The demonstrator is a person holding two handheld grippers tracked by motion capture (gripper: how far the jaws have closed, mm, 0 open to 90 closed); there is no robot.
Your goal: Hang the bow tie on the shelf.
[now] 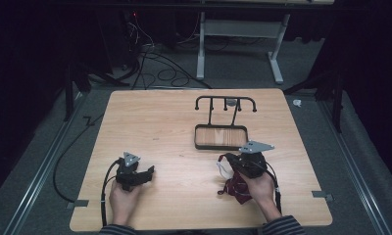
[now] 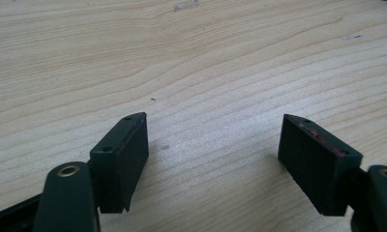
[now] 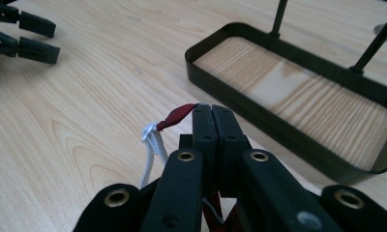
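Note:
A dark red cloth item (image 1: pixel 236 189) with a white loop (image 1: pixel 222 169) hangs from my right gripper (image 1: pixel 223 158) near the table's front right. In the right gripper view the gripper (image 3: pixel 212 110) is shut on a red tip of the cloth (image 3: pixel 180 114), and the white loop (image 3: pixel 153 139) dangles to its left. Just beyond stands a black rack with a wood-floored tray (image 3: pixel 220 89) and a hook bar (image 1: pixel 226 100). My left gripper (image 1: pixel 150 172) rests at the front left, open, with only bare wood between its jaws (image 2: pixel 213 145).
The wooden table (image 1: pixel 159 122) has its rack tray (image 1: pixel 221 145) right of centre. The left gripper (image 3: pixel 53 41) lies far off in the right gripper view. Cables trail over the front edge; a metal stand (image 1: pixel 201 49) and floor cables sit behind the table.

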